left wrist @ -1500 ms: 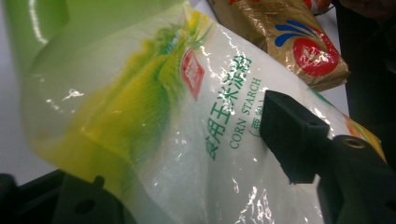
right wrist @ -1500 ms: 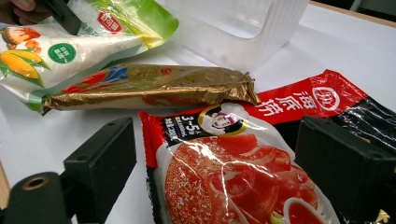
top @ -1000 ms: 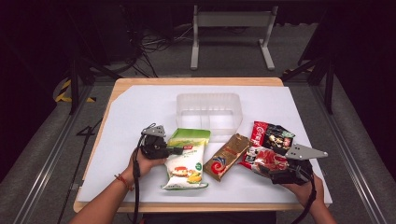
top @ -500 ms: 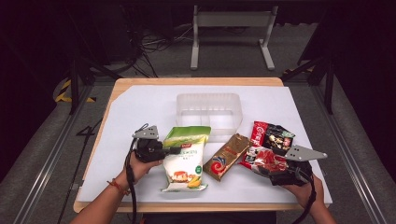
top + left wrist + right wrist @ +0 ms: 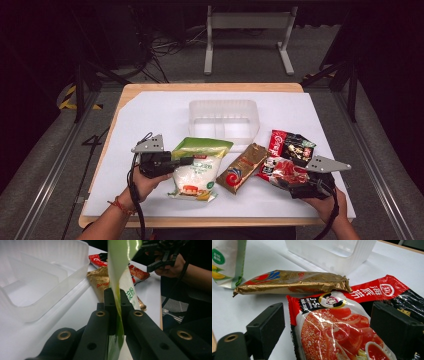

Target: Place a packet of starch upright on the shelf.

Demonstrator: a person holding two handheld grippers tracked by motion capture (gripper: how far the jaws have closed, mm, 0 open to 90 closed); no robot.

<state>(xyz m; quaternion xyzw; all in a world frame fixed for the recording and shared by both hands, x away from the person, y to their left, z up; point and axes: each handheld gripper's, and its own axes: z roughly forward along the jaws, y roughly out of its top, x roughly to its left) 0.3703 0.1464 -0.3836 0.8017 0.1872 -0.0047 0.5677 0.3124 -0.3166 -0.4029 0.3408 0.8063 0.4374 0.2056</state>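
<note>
My left gripper [image 5: 184, 161] is shut on the left edge of a green-and-white bag [image 5: 197, 167], which is raised off the white sheet on that side. In the left gripper view the jaws [image 5: 117, 300] pinch the bag's thin green edge [image 5: 122, 255]. My right gripper [image 5: 281, 180] stands open at the near right. Its jaws are wide apart on either side of a red tomato-print packet [image 5: 324, 337], and a gap shows beside the left jaw. A gold packet [image 5: 243, 167] lies between the bag and the red packet [image 5: 280, 171].
A clear plastic divided container [image 5: 223, 117] stands behind the packets at the middle of the white sheet [image 5: 150, 115]. A red-and-black packet [image 5: 296, 146] lies partly under the tomato packet. The wooden table edge [image 5: 200, 222] runs along the front.
My left gripper has risen and drifted a little left, lifting the bag's edge with it. The right gripper has stayed in place.
</note>
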